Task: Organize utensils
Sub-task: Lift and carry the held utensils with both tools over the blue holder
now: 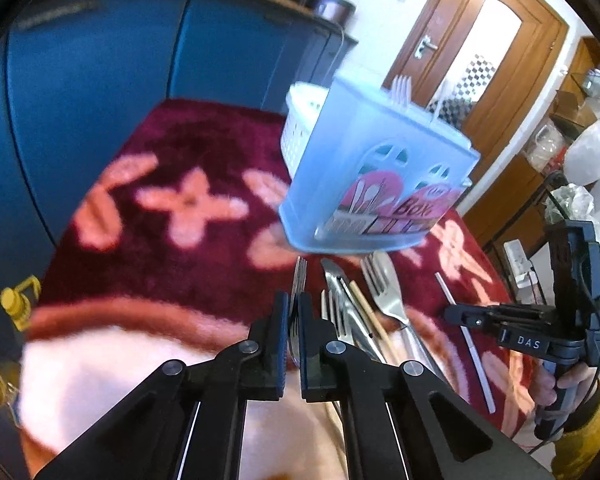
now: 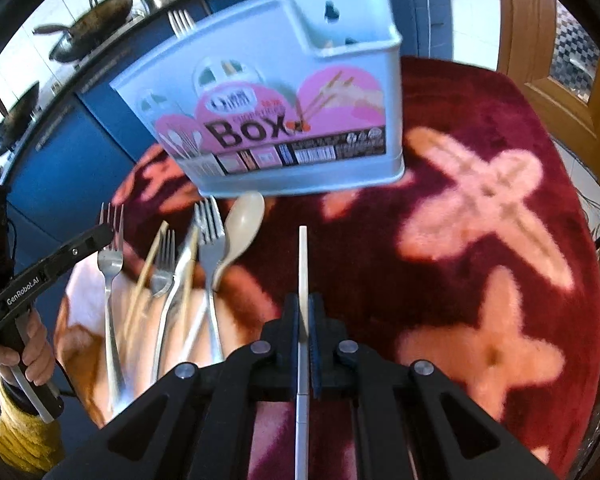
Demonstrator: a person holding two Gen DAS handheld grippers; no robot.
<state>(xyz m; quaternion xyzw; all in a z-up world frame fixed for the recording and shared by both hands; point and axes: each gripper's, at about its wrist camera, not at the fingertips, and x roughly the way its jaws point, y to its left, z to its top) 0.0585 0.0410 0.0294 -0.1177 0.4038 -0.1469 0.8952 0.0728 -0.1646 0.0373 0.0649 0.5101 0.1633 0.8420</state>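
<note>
Bright daylight, motion blur, heavy fisheye edge distortion.

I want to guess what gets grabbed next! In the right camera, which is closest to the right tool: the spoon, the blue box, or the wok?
1. Spoon: nearest to the right tool, lying just up-left of it on the rug.
2. Blue box: farther on, standing behind the spoon.
3. Wok: farthest, up on the counter at top left.
</note>
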